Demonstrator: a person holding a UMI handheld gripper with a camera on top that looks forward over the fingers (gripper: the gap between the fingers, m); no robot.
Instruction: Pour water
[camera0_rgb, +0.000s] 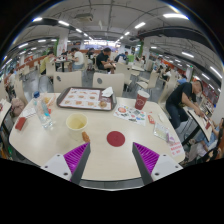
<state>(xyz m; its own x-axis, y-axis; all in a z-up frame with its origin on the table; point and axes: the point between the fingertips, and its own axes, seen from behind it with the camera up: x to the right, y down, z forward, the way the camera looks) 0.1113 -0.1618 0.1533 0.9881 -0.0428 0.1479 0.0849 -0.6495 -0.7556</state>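
A clear plastic water bottle (44, 113) stands upright on the round pale table (110, 165), far off to the left of my fingers. Nearer, a yellow cup (77, 123) sits just beyond the left finger. A flat red disc (116, 139) lies on the table right ahead, between the lines of the two fingers. My gripper (112, 160) is open, its magenta pads (75, 156) wide apart, with only bare tabletop between them. It touches nothing.
A tray (85, 98) with small items lies at the table's far side. A dark red cup (140, 102) and a plate of small things (129, 113) sit far right. A person (181, 100) sits at the right; more people and tables are behind.
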